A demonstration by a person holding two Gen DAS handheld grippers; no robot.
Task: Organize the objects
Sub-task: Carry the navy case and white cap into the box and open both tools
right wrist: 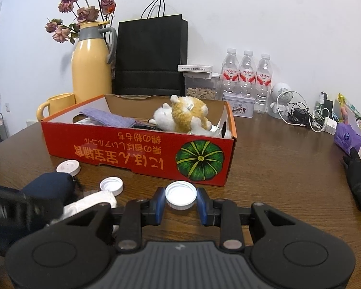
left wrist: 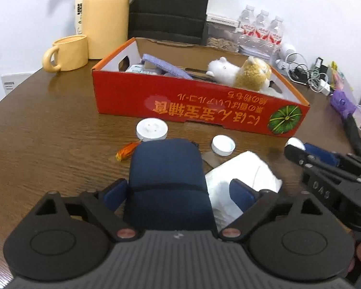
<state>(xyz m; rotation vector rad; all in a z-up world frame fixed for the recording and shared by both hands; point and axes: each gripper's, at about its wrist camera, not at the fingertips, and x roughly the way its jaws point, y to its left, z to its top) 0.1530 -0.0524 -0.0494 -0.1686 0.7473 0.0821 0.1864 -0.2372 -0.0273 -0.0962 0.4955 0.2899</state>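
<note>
Nearest, we see left gripper (left wrist: 178,192) open around navy pouch (left wrist: 167,175); right gripper (right wrist: 180,204) clamps white cap (right wrist: 181,194) before red box (right wrist: 137,151) printed with Japanese script.

1. The box (right wrist: 137,154) stands mid-table (right wrist: 276,168); a plush toy (right wrist: 183,118) and cloth (right wrist: 108,118) lie in it.
2. Behind it: flask (right wrist: 91,67), mug (right wrist: 55,106), bag (right wrist: 151,55), bottles (right wrist: 246,77).
3. Before it: two caps (left wrist: 152,129) (left wrist: 223,145), a pouch (left wrist: 167,175) and a tissue (left wrist: 248,175).
</note>
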